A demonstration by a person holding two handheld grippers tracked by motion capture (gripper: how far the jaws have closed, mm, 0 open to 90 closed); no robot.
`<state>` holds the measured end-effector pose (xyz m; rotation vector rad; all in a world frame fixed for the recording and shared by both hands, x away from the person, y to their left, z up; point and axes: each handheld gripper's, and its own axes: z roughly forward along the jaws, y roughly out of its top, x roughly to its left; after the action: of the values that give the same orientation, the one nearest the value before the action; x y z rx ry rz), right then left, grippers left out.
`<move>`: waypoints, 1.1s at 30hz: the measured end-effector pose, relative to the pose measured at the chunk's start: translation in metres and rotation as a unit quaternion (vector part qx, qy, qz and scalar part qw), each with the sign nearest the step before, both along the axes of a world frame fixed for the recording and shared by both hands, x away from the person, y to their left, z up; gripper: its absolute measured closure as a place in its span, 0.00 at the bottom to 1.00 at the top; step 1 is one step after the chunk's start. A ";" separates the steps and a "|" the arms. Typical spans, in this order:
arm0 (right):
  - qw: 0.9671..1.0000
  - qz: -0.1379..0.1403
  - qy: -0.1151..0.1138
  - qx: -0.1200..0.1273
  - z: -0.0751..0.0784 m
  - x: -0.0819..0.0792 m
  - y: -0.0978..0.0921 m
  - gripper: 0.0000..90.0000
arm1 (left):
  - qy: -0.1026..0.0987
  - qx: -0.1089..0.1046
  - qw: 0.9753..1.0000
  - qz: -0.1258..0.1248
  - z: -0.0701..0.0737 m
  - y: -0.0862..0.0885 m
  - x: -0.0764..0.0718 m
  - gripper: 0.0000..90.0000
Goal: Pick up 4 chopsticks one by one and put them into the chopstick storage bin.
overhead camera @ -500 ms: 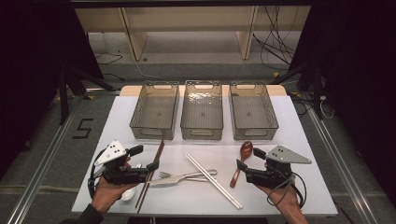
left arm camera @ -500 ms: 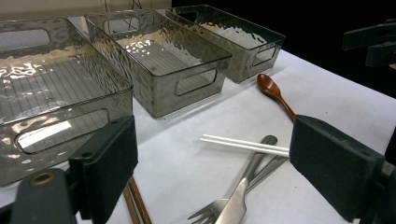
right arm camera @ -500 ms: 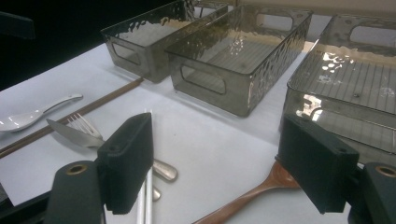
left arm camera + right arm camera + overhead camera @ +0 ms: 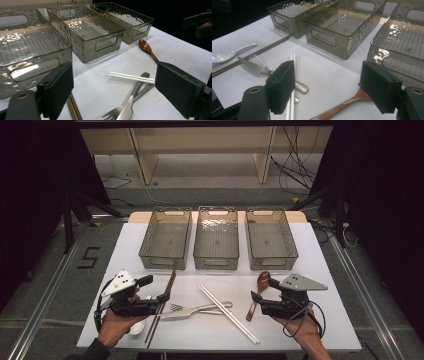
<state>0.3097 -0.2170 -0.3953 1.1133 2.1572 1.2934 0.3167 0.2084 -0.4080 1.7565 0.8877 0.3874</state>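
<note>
— Where did the brown chopsticks [image 4: 161,308] lie?

— Near the surface's [image 4: 330,270] front-left corner, slanting from the front edge up toward the left bin [image 4: 165,239]. The left gripper [image 4: 156,289] hung just over them, jaws spread wide with nothing between. In the left gripper view the sticks [image 4: 73,110] ran beneath the left-hand jaw.

— And the wooden spoon [image 4: 257,293]?

— Right of the middle, bowl toward the right bin [image 4: 271,239]. The right gripper [image 4: 253,301] sat at its handle end, jaws also wide apart and empty; the right gripper view showed the handle [image 4: 342,106] on the surface between and below them.

— What lay between the two?

— A fork [image 4: 195,308] and a knife [image 4: 180,314] crossed by white chopsticks [image 4: 229,313]. A white spoon [image 4: 137,326] lay by the left hand [image 4: 116,326], close to the front edge.

— Any free room?

— A bare strip ran between the cutlery and the three bins, the middle bin [image 4: 216,238] included, and the right edge beyond the right hand [image 4: 300,327] was open.
</note>
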 end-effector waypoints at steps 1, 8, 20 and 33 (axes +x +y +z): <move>1.000 0.002 0.000 -0.002 0.000 0.000 0.001 0.33 | 0.001 0.001 1.000 0.000 0.000 0.000 0.000 0.16; 0.999 0.020 0.013 -0.038 0.003 0.007 0.009 0.36 | 0.004 0.003 1.000 0.002 -0.001 0.000 0.002 0.16; 0.986 0.077 0.101 -0.112 -0.011 0.027 0.042 0.46 | 0.005 -0.001 1.000 0.008 -0.001 0.001 0.003 0.16; 0.960 0.113 0.178 -0.185 -0.037 0.033 0.064 0.63 | 0.004 -0.002 1.000 0.008 -0.001 0.001 0.003 0.16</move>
<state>0.3431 -0.1533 -0.4319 1.0240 2.7161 0.7571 0.3201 0.2095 -0.4088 1.7495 0.9088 0.3896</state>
